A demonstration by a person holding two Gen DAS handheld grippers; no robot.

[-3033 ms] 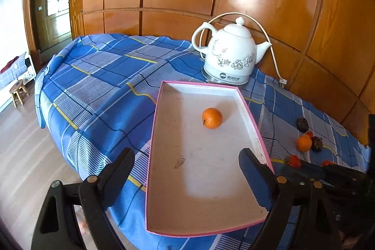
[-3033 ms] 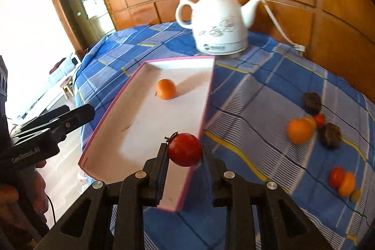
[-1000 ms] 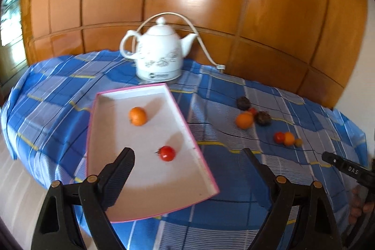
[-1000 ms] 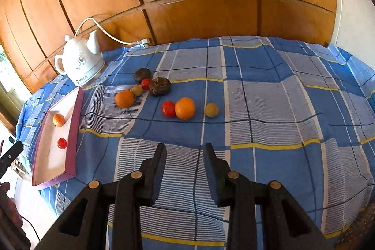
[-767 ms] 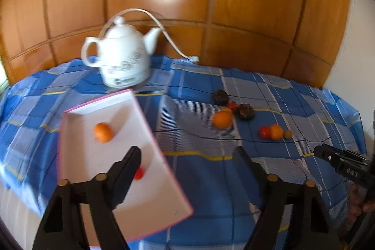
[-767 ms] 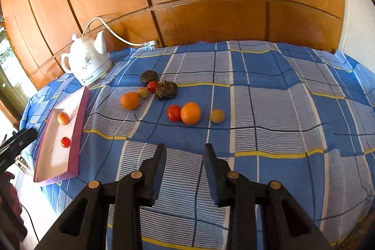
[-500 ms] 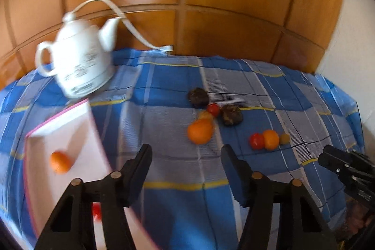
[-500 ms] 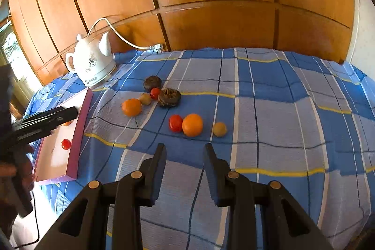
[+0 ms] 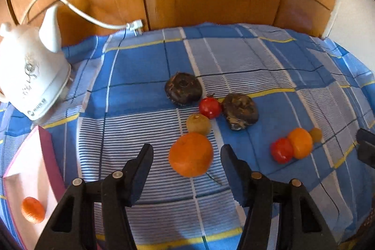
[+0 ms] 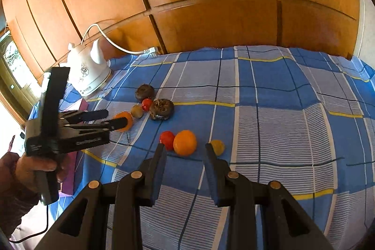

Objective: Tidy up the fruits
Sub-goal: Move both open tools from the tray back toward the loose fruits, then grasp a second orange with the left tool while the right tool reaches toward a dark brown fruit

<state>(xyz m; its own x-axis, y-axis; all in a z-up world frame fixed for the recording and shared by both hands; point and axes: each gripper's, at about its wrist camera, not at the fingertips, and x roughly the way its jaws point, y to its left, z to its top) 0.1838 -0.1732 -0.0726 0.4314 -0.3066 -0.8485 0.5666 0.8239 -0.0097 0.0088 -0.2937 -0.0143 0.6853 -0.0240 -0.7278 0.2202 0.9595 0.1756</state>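
A large orange (image 9: 191, 154) lies on the blue checked cloth, and my left gripper (image 9: 186, 148) stands open astride it, with a gap on each side. Behind it sit a brown fruit (image 9: 198, 124), a red tomato (image 9: 210, 107) and two dark fruits (image 9: 183, 88). In the right wrist view my right gripper (image 10: 185, 147) is open a little and empty, just short of a smaller orange (image 10: 185, 142), which lies between a tomato (image 10: 166, 139) and a small yellowish fruit (image 10: 217, 147). The pink-rimmed tray (image 9: 44, 144) at the left holds an orange (image 9: 32, 209).
A white kettle (image 9: 30, 76) with its cord stands at the back left, beside the tray. Wooden panelling closes off the back. A hand (image 10: 35, 168) holds the left gripper (image 10: 114, 117) at the left of the right wrist view.
My left gripper swung right from the tray to the fruit group, came down and narrowed its jaws around the large orange. The right gripper edged closer to the smaller orange.
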